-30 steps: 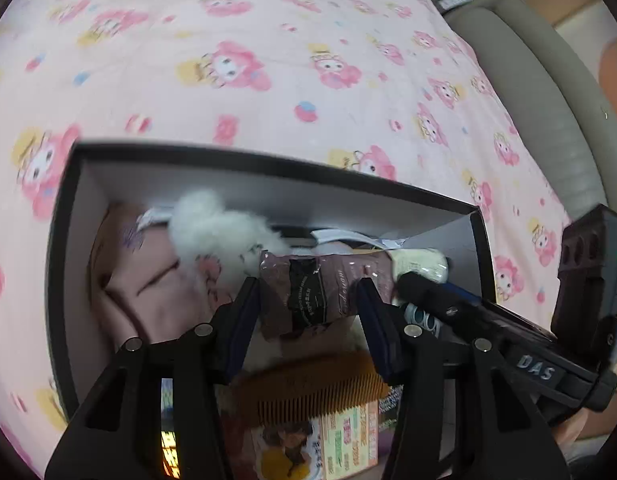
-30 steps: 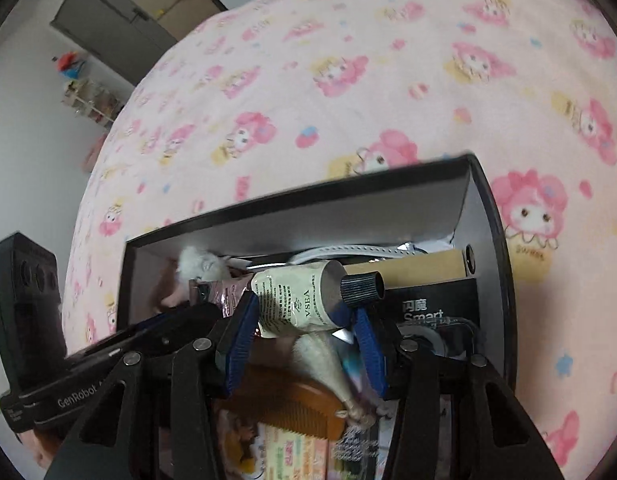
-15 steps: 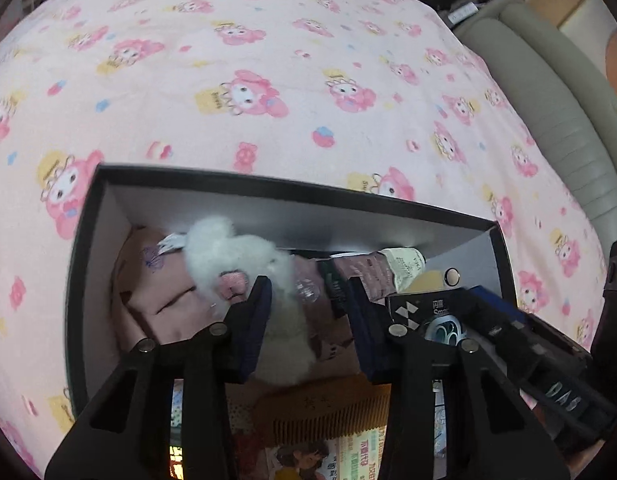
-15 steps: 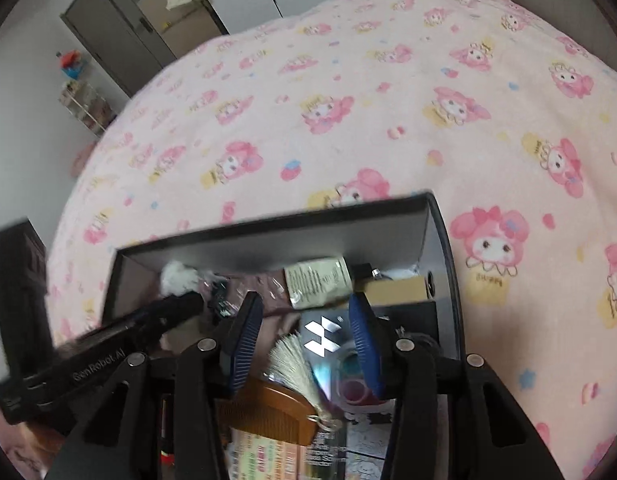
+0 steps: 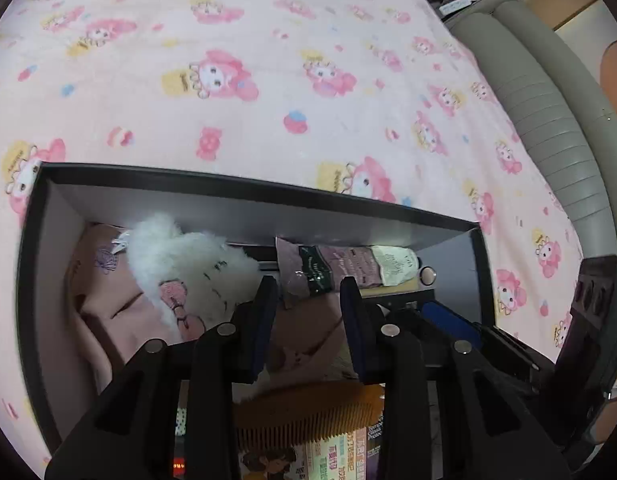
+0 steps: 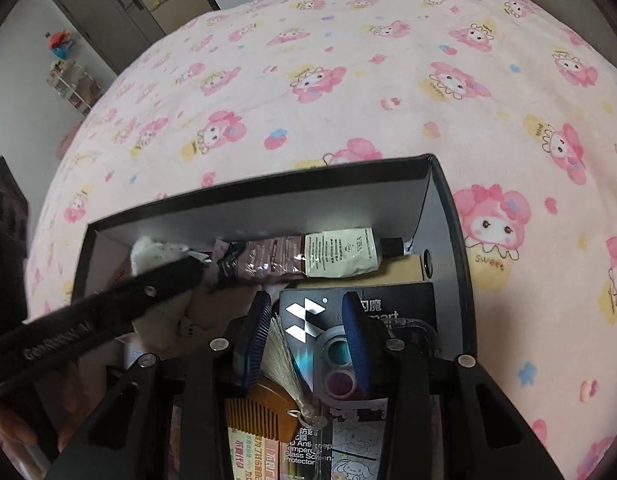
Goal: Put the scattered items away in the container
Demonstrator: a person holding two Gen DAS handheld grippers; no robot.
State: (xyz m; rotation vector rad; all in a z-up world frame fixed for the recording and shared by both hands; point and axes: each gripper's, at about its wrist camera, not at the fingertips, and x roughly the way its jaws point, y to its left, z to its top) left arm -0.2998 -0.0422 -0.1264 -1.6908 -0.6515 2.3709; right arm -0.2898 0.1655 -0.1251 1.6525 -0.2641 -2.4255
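A black box with a pale inner wall sits on a bed covered by a pink cartoon-print blanket.

Left end of the box: a pink folded cloth, with a white fluffy toy lying on it.

Middle: the left tongs hang over the box, pointing steeply down. Their jaws are closing with nothing between them; only pink cloth shows below the gap. Along the far wall lies a mauve tube, and touching its right end a cream tube with a dark cap.

Near edge: an orange comb with a pale tassel lies on colourful printed packets.

Right part: the right tongs hang over a black screen-protector package. Their jaws are closing and are empty; the pads do not press on anything. A tan carton lies just behind that package.

All these items lie inside the box.
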